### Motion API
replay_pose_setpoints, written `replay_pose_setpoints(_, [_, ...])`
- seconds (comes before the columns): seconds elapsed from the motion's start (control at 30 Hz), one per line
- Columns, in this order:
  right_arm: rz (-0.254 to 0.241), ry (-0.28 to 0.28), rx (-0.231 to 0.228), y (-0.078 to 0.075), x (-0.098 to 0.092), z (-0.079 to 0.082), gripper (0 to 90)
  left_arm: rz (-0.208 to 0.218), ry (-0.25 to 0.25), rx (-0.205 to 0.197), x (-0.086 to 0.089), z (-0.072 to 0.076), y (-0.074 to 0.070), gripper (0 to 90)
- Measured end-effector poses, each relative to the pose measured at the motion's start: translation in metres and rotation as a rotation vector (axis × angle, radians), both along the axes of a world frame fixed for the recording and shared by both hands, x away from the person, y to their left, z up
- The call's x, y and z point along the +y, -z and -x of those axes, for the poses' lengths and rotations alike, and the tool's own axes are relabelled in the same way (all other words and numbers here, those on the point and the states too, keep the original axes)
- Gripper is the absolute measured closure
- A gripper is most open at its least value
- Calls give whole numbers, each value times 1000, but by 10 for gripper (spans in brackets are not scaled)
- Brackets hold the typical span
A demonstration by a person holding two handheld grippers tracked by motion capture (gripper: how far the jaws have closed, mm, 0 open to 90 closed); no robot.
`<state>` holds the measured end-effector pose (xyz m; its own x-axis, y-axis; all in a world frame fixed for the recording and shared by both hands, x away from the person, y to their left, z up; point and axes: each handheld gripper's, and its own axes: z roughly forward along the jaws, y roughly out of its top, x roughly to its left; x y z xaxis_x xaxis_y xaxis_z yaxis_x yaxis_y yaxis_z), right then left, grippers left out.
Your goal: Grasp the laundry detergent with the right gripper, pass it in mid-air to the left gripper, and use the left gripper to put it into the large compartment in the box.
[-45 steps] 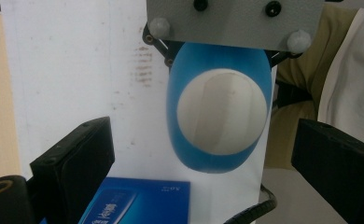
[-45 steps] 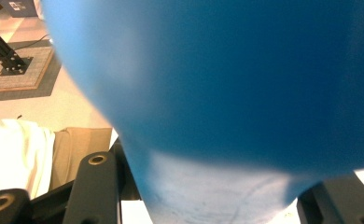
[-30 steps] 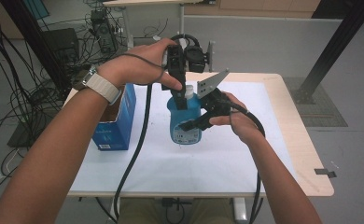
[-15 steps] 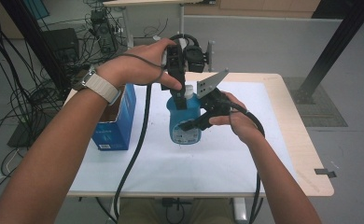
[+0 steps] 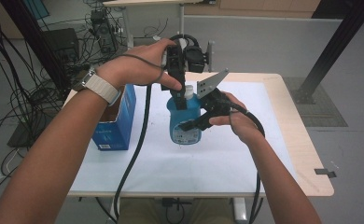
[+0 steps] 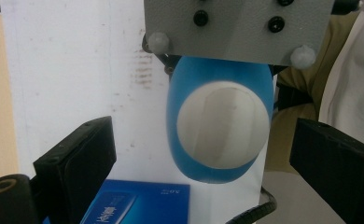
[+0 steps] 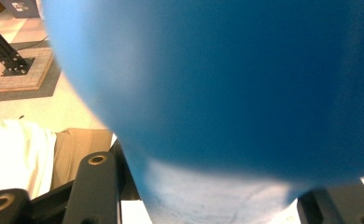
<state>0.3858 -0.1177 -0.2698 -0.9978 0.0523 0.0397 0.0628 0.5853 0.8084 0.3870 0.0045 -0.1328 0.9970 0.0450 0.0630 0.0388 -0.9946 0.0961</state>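
Note:
A blue bottle point(image 5: 185, 125) with a white cap point(image 5: 188, 92) stands upright on the white mat point(image 5: 245, 154). My right gripper point(image 5: 190, 117) comes in from the right and is shut on the bottle's body point(image 7: 217, 70), one jaw across its front. My left gripper point(image 5: 183, 99) hangs above, pointing straight down over the cap. In the left gripper view the cap point(image 6: 222, 123) lies between the two wide-apart jaws of the left gripper point(image 6: 206, 140), with a gap on either side, so it is open. The right gripper's grey plate point(image 6: 236, 28) shows just beyond the bottle.
An open blue carton point(image 5: 117, 121) stands on the mat left of the bottle, also seen as the blue carton point(image 6: 138, 205). A scrap of black tape point(image 5: 325, 171) lies near the table's front right corner. Cables and equipment point(image 5: 54, 42) crowd the floor at left.

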Motion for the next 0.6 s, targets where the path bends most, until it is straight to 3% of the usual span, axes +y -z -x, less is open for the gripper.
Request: replay_pose_setpoints(0.6, [1,-1,-3,0,1,1,445,5,-1,1,1,1,4,74])
